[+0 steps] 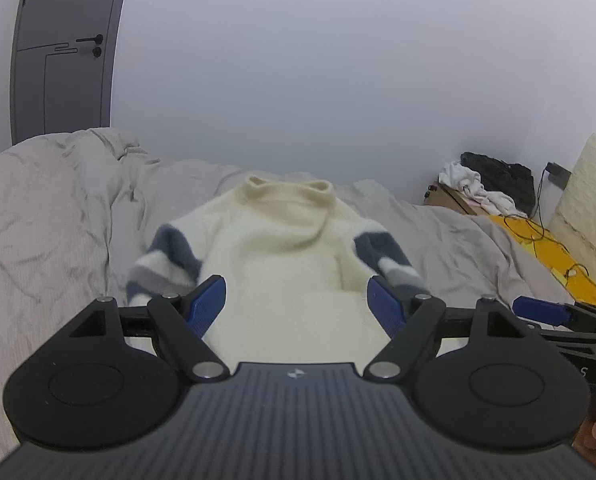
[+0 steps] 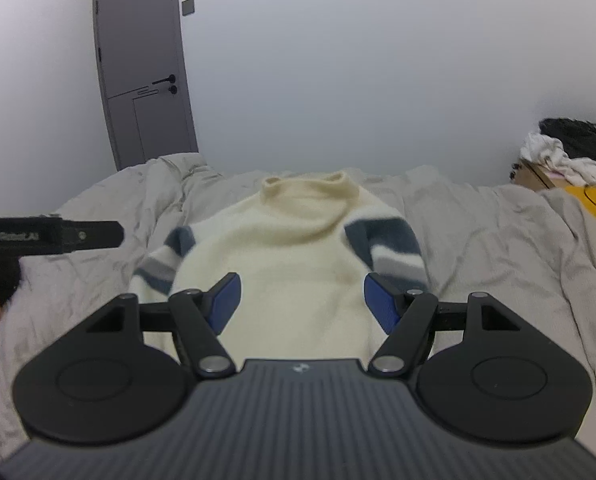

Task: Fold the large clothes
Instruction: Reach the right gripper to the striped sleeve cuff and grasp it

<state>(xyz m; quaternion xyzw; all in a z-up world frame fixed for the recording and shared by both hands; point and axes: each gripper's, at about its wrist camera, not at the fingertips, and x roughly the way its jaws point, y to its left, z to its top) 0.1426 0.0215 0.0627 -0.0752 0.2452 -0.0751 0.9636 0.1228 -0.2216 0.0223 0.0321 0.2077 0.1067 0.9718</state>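
A cream high-neck sweater [image 1: 290, 240] [image 2: 298, 240] lies flat on the bed, collar at the far end. Its sleeves are striped dark blue, white and grey; the left sleeve [image 1: 166, 264] and the right sleeve [image 1: 389, 256] lie along its sides. My left gripper [image 1: 296, 286] hovers open over the sweater's near part, with nothing pressed between its blue pads. My right gripper [image 2: 301, 282] is open too, above the same lower body of the sweater. The two grippers sit side by side: one blue finger [image 1: 541, 312] of the right one shows at the left wrist view's right edge.
A wrinkled grey sheet [image 1: 58, 220] [image 2: 477, 240] covers the bed. A grey door [image 1: 66, 40] [image 2: 142, 60] stands at the back left. At the right are a cardboard box [image 1: 453, 196] piled with clothes, a yellow surface with cables [image 1: 545, 248] and a cream cushion [image 1: 589, 200].
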